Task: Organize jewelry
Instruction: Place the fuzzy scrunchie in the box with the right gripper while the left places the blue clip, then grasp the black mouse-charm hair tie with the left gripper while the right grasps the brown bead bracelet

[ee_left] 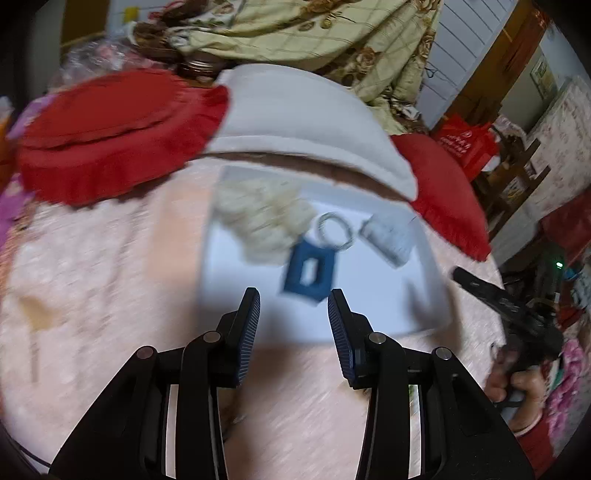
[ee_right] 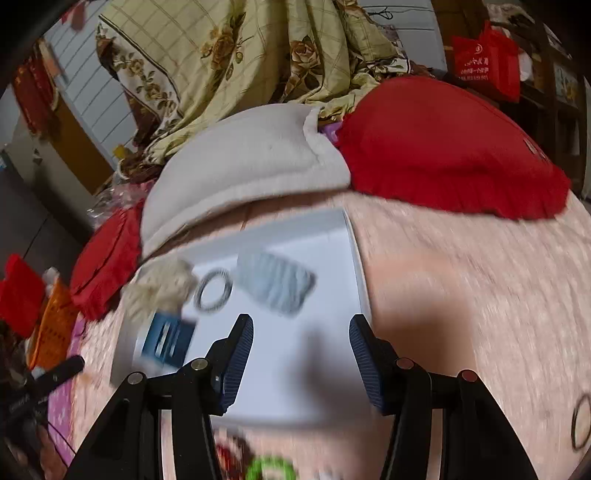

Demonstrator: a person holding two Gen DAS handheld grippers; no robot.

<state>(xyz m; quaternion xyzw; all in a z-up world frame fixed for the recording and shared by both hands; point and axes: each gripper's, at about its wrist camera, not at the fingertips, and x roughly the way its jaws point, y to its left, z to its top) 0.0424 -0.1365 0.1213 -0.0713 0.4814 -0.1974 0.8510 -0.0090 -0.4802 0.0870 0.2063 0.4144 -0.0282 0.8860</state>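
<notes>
A white tray (ee_left: 369,295) lies on the pink bedspread, and both views are blurred. On it are a cream beaded heap (ee_left: 262,221), a silver bangle (ee_left: 334,230), a blue rectangular holder with a slot (ee_left: 308,275) and a pale grey-blue pouch (ee_left: 388,238). My left gripper (ee_left: 293,299) hovers just short of the blue holder, open, with nothing between its pads. In the right wrist view the same tray (ee_right: 325,251) carries the bangle (ee_right: 213,290), pouch (ee_right: 275,282), holder (ee_right: 168,339) and heap (ee_right: 162,282). My right gripper (ee_right: 301,325) is open and empty over bare tray.
A white pillow (ee_left: 295,110), red fringed cushions (ee_left: 110,133) and a floral quilt (ee_left: 314,33) crowd the far side. A hand (ee_left: 517,384) grips the other tool at the right edge. A green ring (ee_right: 269,469) and a dark ring (ee_right: 581,421) lie on the bedspread.
</notes>
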